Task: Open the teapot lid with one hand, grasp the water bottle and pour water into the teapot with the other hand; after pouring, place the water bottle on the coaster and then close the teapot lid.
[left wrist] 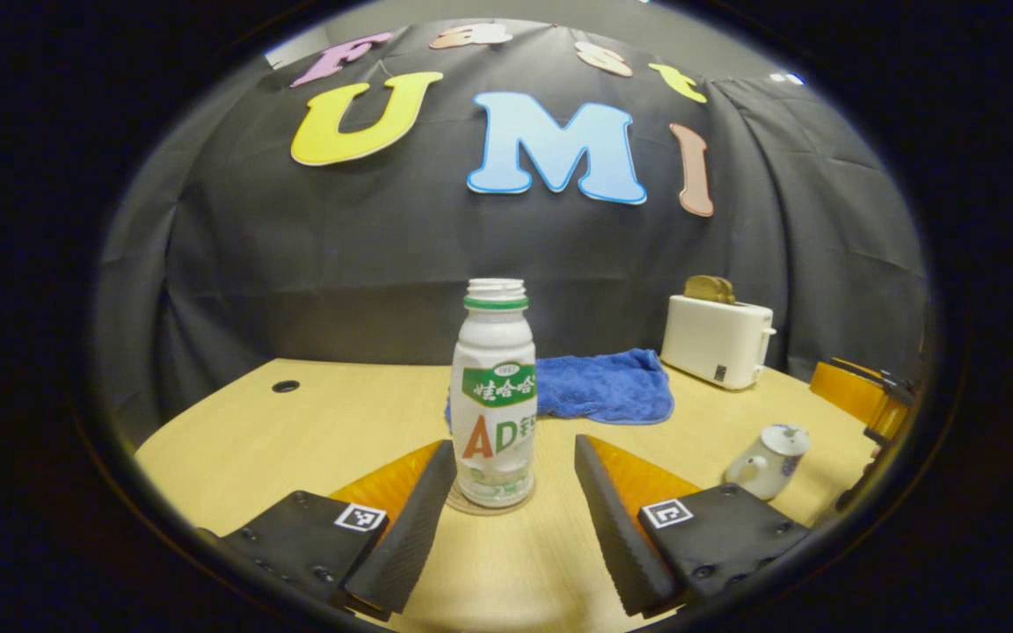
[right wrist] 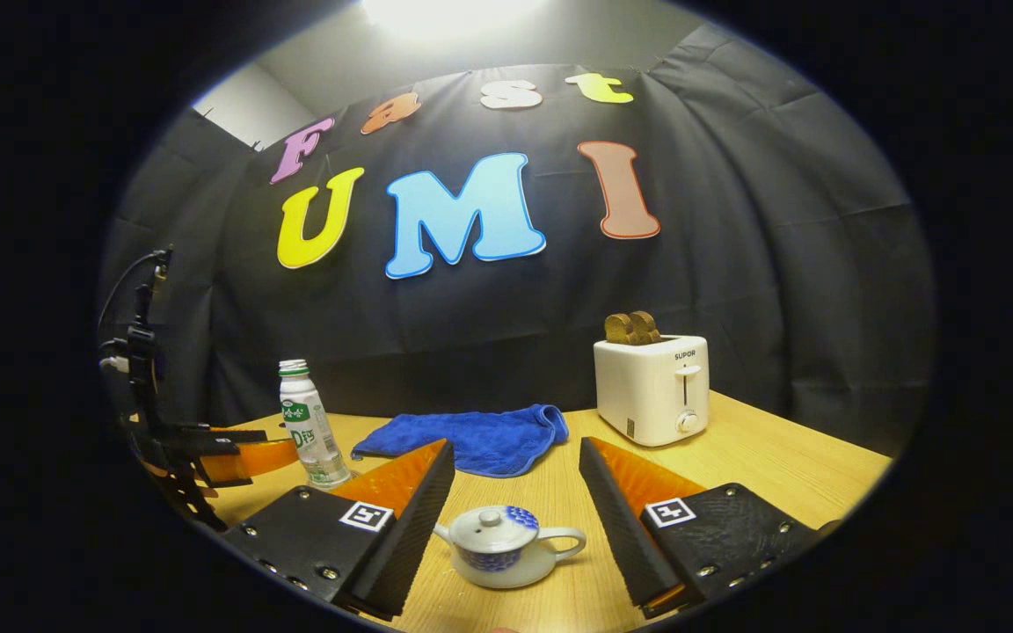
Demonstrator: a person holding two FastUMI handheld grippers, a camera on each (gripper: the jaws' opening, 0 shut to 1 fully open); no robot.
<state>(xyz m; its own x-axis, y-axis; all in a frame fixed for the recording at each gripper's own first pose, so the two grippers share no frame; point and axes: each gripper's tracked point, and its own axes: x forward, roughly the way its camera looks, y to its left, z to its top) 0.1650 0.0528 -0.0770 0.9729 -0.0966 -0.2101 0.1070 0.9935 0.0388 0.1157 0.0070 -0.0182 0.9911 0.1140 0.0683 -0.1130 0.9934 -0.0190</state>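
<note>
- Left gripper (left wrist: 515, 479): jaws spread wide, one on each side of the water bottle (left wrist: 493, 396), neither finger touching it.
- Water bottle: upright, cap off, standing on a round coaster (left wrist: 462, 505) on the wooden table (left wrist: 295, 422); coaster rim just visible under the base.
- Seen in the right gripper view at far left: same bottle (right wrist: 309, 435), with the left gripper (right wrist: 234, 453) next to it; contact not discernible from there.
- Right gripper (right wrist: 515, 492): jaws spread wide, teapot (right wrist: 502, 545) low between the fingers, apart from both.
- Teapot: white with blue pattern, resting on the table, lid (right wrist: 494, 527) seated on top, spout toward the left finger, handle toward the right finger.
- In the left gripper view, teapot (left wrist: 768, 459) off to the right, well apart from the bottle.
- Blue cloth (left wrist: 603, 387) crumpled on the table behind the bottle.
- White toaster (right wrist: 652, 387) at the rear right of the table, two brown slices (right wrist: 632, 328) standing in its slots.
- Small round hole (left wrist: 286, 386) in the tabletop at far left.
</note>
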